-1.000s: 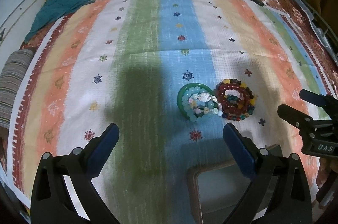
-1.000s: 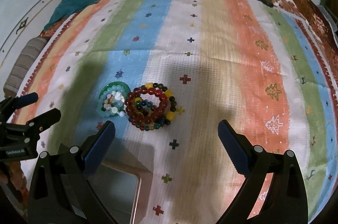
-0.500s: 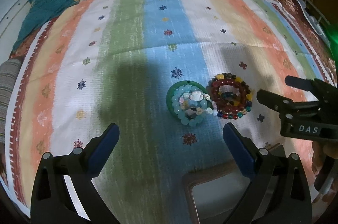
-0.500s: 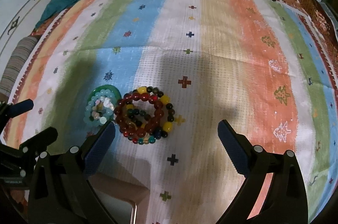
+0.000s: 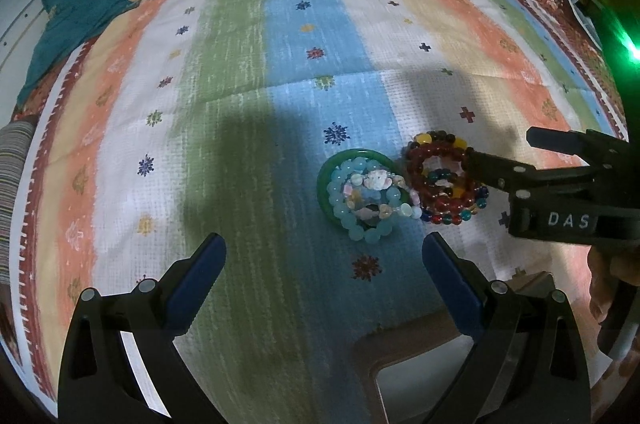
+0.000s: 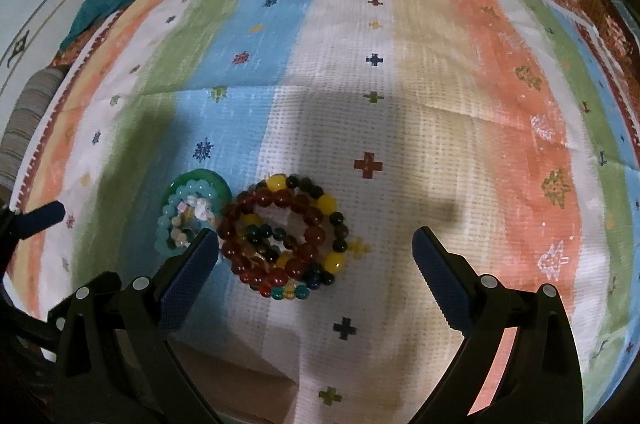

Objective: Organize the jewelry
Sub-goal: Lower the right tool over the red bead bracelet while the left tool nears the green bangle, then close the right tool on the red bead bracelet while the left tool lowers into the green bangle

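I have my right gripper [image 6: 314,256] spread wide and lowered over the stack of dark red and yellow beaded bracelets [image 6: 284,238], which lies just ahead of it and toward its left finger [image 6: 192,264]. The bracelets sit between the two fingers, so I judge this is the approach for a pinch; nothing is gripped yet. In the left wrist view that same gripper's near finger reaches the right edge of the red stack [image 5: 444,179], though I cannot tell whether it touches.

Touching the red stack on its left is the green bangle [image 5: 352,159] with pale turquoise bead bracelets [image 5: 364,207] piled in it. That closeness is my worry: the left finger comes down right at the seam between the two piles and could drag the turquoise beads along.

My left gripper [image 5: 324,252] is also spread, holds nothing, and hangs back with the green pile just ahead toward its right finger, probably waiting its turn.

Everything rests on a striped cloth [image 6: 440,71]. A wooden-rimmed tray [image 5: 400,348] pokes out below the left gripper, likely where the jewelry goes.
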A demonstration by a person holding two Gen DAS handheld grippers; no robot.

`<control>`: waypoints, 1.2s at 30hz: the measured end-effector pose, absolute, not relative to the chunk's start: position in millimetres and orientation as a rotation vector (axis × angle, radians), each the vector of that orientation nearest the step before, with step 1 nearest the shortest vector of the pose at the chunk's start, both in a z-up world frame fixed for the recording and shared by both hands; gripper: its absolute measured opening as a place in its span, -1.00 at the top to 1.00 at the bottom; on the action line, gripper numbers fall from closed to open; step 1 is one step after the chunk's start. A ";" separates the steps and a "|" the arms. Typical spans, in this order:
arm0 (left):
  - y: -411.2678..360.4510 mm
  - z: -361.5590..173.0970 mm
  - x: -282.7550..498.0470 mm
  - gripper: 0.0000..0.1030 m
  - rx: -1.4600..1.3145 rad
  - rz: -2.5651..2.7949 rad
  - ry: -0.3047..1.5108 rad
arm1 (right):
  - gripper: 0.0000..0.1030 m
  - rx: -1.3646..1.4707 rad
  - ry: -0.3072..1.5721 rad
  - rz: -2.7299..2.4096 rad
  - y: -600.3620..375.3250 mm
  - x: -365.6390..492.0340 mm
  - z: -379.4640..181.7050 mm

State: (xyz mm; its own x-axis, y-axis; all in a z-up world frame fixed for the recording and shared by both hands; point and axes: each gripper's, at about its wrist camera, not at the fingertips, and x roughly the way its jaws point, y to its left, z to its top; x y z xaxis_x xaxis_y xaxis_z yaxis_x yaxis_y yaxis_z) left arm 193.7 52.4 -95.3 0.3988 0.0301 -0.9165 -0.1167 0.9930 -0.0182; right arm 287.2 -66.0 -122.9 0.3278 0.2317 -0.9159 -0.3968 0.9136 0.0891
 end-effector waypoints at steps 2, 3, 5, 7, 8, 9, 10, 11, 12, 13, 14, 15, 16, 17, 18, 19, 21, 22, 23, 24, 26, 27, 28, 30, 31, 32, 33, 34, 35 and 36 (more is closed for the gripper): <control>53.5 -96.7 194.7 -0.86 -0.083 0.094 1.162 | -0.77 -0.128 1.192 0.422 -66.8 290.9 -126.3; 53.8 -97.4 194.9 -0.86 -0.083 0.093 1.164 | -0.72 -0.115 1.204 0.423 -67.4 292.6 -128.0; 53.7 -98.9 195.2 -0.86 -0.078 0.090 1.168 | -0.72 -0.102 1.216 0.420 -67.6 295.0 -130.8; 52.3 -99.2 195.3 -0.86 -0.074 0.085 1.169 | -0.69 -0.090 1.230 0.429 -66.7 297.1 -133.5; 51.7 -99.4 195.3 -0.86 -0.073 0.083 1.169 | -0.64 -0.079 1.239 0.434 -66.5 298.4 -135.0; 51.2 -99.4 195.3 -0.86 -0.071 0.082 1.169 | -0.52 -0.071 1.252 0.439 -66.0 299.3 -137.0; 51.0 -99.6 195.2 -0.86 -0.069 0.080 1.169 | -0.43 -0.068 1.260 0.443 -64.9 300.2 -138.6; 50.5 -99.5 195.3 -0.86 -0.068 0.078 1.169 | -0.39 -0.070 1.264 0.445 -63.9 300.6 -139.4; 50.3 -99.5 195.1 -0.86 -0.067 0.076 1.168 | -0.36 -0.075 1.267 0.446 -62.8 301.0 -140.4; 49.6 -99.2 195.2 -0.86 -0.066 0.074 1.168 | -0.31 -0.076 1.272 0.450 -61.1 301.4 -141.6; 48.4 -99.1 195.3 -0.86 -0.063 0.072 1.168 | -0.29 -0.075 1.275 0.454 -60.0 302.0 -142.6; 47.3 -98.9 195.4 -0.86 -0.061 0.070 1.168 | -0.23 -0.073 1.280 0.460 -59.4 302.7 -143.4; 46.8 -98.8 195.3 -0.86 -0.059 0.067 1.168 | -0.20 -0.071 1.287 0.466 -58.2 303.3 -144.8; 45.7 -98.6 195.0 -0.86 -0.056 0.065 1.167 | -0.18 -0.063 1.296 0.468 -57.6 304.1 -146.2; 45.1 -98.5 195.4 -0.86 -0.054 0.062 1.167 | -0.14 -0.061 1.299 0.468 -57.3 304.4 -147.2; 45.0 -98.5 196.1 -0.86 -0.050 0.062 1.166 | -0.13 -0.056 1.306 0.468 -57.2 305.1 -149.0; 45.9 -98.9 197.6 -0.86 -0.047 0.067 1.167 | -0.11 -0.047 1.313 0.464 -58.1 306.4 -151.1; 46.4 -99.2 197.9 -0.86 -0.050 0.066 1.167 | -0.10 -0.046 1.317 0.463 -58.4 307.2 -151.9; 47.2 -99.8 198.6 -0.86 -0.051 0.067 1.167 | -0.10 -0.043 1.319 0.464 -58.7 307.8 -152.3; 47.7 -100.3 199.1 -0.86 -0.050 0.068 1.169 | -0.06 -0.038 1.321 0.465 -59.2 308.0 -152.1; 49.1 -102.7 200.5 -0.86 -0.047 0.073 1.174 | 0.08 -0.032 1.328 0.467 -60.2 308.1 -150.6; 50.0 -104.0 201.5 -0.86 -0.047 0.075 1.177 | 0.19 -0.028 1.336 0.475 -59.8 307.9 -150.3; 50.6 -104.6 201.8 -0.86 -0.047 0.076 1.178 | 0.20 -0.024 1.343 0.482 -59.3 307.0 -150.2; 52.8 -105.9 202.7 -0.86 -0.050 0.081 1.180 | 0.20 -0.040 1.343 0.479 -57.2 306.3 -150.7; 53.4 -106.3 202.6 -0.86 -0.052 0.082 1.181 | 0.20 -0.045 1.349 0.476 -56.9 306.3 -153.5; 54.0 -106.7 202.5 -0.86 -0.053 0.083 1.182 | 0.20 -0.041 1.363 0.474 -57.7 306.3 -156.8; 54.6 -107.0 202.4 -0.86 -0.053 0.083 1.182 | 0.23 -0.039 1.380 0.475 -58.1 306.1 -160.2; 54.7 -107.1 202.2 -0.86 -0.053 0.084 1.183 | 0.23 -0.046 1.386 0.480 -57.4 305.5 -162.1; 54.8 -107.1 202.2 -0.86 -0.053 0.085 1.183 | 0.23 -0.044 1.384 0.477 -57.7 305.7 -161.7; 54.6 -107.2 202.4 -0.86 -0.054 0.085 1.182 | 0.23 -0.043 1.382 0.476 -57.8 306.0 -161.2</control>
State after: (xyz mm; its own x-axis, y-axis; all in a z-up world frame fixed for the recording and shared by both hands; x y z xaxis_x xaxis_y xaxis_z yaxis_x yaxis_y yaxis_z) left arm 202.4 54.6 -107.2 0.3761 0.0384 -0.9258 -0.0950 0.9955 0.0027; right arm 306.0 -57.8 -161.2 0.1090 0.2988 -0.9481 -0.3485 0.9047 0.2451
